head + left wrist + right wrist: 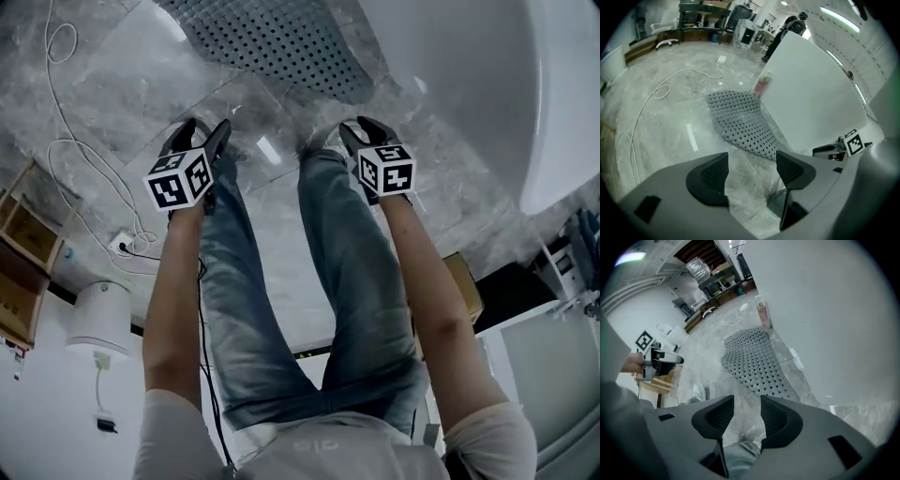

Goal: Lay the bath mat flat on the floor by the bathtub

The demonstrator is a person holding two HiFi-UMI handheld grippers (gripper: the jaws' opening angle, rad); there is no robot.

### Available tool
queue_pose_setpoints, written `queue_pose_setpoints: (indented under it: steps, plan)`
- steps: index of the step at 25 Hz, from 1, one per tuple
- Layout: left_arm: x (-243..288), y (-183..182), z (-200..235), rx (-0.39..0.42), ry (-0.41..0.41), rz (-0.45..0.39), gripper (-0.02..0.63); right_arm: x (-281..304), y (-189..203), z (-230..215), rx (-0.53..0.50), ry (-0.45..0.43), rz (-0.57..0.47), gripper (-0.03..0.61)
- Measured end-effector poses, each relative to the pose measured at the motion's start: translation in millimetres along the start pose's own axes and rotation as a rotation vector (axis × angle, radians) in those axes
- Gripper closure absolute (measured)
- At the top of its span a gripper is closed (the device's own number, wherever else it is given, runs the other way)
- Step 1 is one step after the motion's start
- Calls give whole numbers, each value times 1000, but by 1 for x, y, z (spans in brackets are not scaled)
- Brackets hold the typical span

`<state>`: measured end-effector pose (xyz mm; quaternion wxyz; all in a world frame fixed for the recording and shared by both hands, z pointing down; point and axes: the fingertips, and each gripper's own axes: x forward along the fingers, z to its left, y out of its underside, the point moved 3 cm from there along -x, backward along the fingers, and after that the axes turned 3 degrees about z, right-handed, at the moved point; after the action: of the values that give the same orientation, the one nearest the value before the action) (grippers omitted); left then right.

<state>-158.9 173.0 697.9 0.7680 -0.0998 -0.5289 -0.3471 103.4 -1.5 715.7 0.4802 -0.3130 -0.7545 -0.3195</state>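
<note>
The grey perforated bath mat (272, 42) lies spread on the marble floor against the white bathtub (487, 84). It also shows ahead of both cameras, mat (740, 124) and mat (754, 359), slightly wavy along the bathtub (811, 98). My left gripper (202, 141) hangs above the floor short of the mat's near end, its jaws open and empty, as the left gripper (752, 171) shows in its own view. My right gripper (361, 131) is level with it nearer the tub. The right gripper (743, 416) has its jaws apart with nothing between them.
The person's jeans-clad legs (281, 281) stand between the grippers. A white cable (66, 141) loops to a power strip (122, 246) at left, by a wooden shelf (23, 244) and a white bin (98, 319). A pink bottle (761, 86) stands at the mat's far end.
</note>
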Motion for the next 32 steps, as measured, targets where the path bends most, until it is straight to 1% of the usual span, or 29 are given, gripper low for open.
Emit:
queue_pose_setpoints:
  steps: [2, 3, 4, 6, 9, 11, 13, 15, 18, 20, 22, 26, 27, 28, 29, 32]
  plan:
    - [6, 27, -5, -68, 4, 5, 279, 21, 5, -10, -61, 17, 43, 358]
    - [11, 37, -5, -79, 5, 15, 279, 33, 8, -15, -99, 29, 63, 348]
    - [18, 44, -3, -73, 5, 28, 279, 45, 11, -19, -145, 44, 82, 337]
    - [36, 54, 3, -14, 2, 62, 279, 71, 17, -27, -241, 69, 123, 319]
    - [62, 59, 13, 115, 6, 98, 278, 102, 25, -41, -348, 89, 169, 293]
    - [77, 61, 23, 143, 19, 107, 279, 119, 27, -48, -408, 98, 188, 283]
    - [88, 59, 33, 142, 25, 109, 278, 132, 25, -49, -470, 98, 194, 264]
    - [92, 56, 39, 132, 24, 102, 279, 143, 21, -49, -553, 108, 197, 254]
    - [91, 57, 46, 81, 22, 87, 278, 163, 19, -47, -676, 119, 211, 233]
    - [92, 63, 48, 55, 24, 90, 279, 179, 22, -49, -729, 119, 231, 229]
    - [94, 67, 50, 48, 26, 97, 279, 194, 21, -53, -737, 122, 245, 224]
    - [91, 70, 54, 43, 28, 96, 279, 209, 16, -61, -682, 155, 263, 224]
    - [89, 71, 54, 41, 27, 95, 279, 209, 14, -64, -662, 161, 267, 234]
    - [88, 72, 55, 37, 26, 95, 279, 207, 12, -66, -641, 161, 272, 269]
    - [87, 73, 57, 33, 24, 94, 278, 206, 10, -66, -622, 152, 279, 278]
    - [83, 78, 63, 38, 15, 89, 279, 204, 7, -60, -583, 83, 296, 316]
